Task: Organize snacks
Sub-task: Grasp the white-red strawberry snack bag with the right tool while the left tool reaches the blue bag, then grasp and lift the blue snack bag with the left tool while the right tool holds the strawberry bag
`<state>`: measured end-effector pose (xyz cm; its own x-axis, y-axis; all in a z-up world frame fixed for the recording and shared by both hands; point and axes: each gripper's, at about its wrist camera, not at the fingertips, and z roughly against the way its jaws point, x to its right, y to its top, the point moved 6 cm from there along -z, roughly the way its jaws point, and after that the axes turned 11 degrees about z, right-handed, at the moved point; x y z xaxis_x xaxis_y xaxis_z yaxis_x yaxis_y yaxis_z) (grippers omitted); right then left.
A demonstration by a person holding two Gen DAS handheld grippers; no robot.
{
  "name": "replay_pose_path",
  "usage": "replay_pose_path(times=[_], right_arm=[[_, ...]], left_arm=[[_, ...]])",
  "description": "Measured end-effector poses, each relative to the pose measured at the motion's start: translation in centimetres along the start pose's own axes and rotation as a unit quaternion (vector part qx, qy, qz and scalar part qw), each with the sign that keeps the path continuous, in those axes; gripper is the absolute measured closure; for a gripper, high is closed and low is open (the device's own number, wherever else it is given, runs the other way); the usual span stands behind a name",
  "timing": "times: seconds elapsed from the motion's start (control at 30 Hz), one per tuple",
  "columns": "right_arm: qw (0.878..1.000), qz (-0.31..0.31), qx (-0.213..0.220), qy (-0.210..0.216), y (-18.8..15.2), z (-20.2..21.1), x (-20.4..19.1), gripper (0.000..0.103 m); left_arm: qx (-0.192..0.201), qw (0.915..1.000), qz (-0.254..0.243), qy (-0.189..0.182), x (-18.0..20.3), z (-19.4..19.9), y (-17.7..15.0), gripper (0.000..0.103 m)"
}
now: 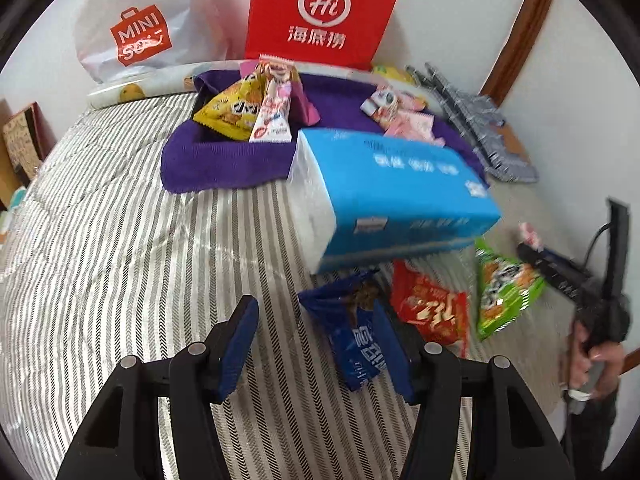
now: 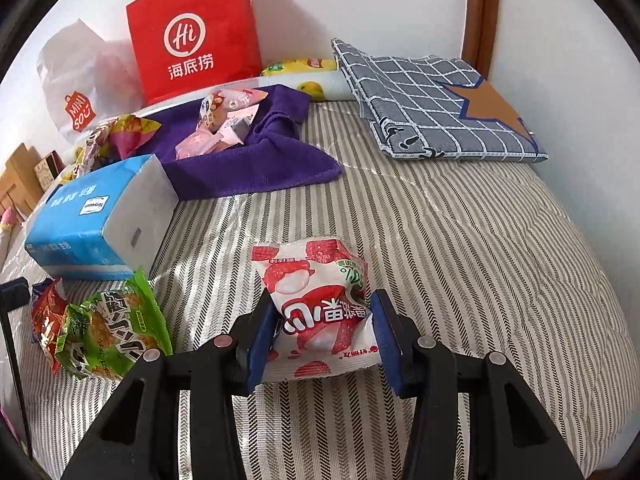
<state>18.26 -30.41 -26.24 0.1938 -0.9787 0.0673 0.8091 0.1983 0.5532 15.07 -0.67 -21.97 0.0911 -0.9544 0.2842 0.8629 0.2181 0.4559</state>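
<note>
My left gripper (image 1: 316,350) hangs open over the striped bedcover (image 1: 120,260). A dark blue snack packet (image 1: 356,344) lies between its jaws, close against the right pad and well apart from the left pad. A red packet (image 1: 432,308) and a green packet (image 1: 504,288) lie just right of it. My right gripper (image 2: 323,340) is shut on a white packet with red fruit print (image 2: 320,308), both blue pads pressing its sides. On the purple towel (image 2: 256,164) at the back lie several more snacks (image 2: 224,120), with yellow and pink ones (image 1: 256,108) at its left.
A blue tissue pack (image 1: 392,196) lies between the towel and the loose packets. A red paper bag (image 1: 320,12) and a white plastic bag (image 1: 140,32) lean on the wall. A folded checked cloth (image 2: 432,108) lies back right. A hand (image 1: 600,356) holds the right gripper.
</note>
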Motion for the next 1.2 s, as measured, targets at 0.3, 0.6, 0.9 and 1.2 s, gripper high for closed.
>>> replay_pose_path(times=[0.3, 0.6, 0.9, 1.2], right_arm=[[1.000, -0.009, 0.005, 0.013, -0.1, 0.1, 0.2, 0.056], [1.000, -0.006, 0.007, 0.020, -0.1, 0.1, 0.1, 0.056], [1.000, 0.019, 0.005, 0.016, 0.1, 0.1, -0.6, 0.054], [0.999, 0.049, -0.011, 0.020, 0.1, -0.4, -1.1, 0.042]], left_arm=[[-0.021, 0.9996, -0.006, 0.018, 2.5, -1.5, -0.6, 0.043], [0.025, 0.9948, -0.028, 0.095, 2.9, -1.8, -1.3, 0.044], [0.028, 0.9933, -0.004, 0.112, -1.1, -0.1, -1.4, 0.042], [0.029, 0.9911, 0.016, 0.129, -1.5, 0.6, -3.0, 0.039]])
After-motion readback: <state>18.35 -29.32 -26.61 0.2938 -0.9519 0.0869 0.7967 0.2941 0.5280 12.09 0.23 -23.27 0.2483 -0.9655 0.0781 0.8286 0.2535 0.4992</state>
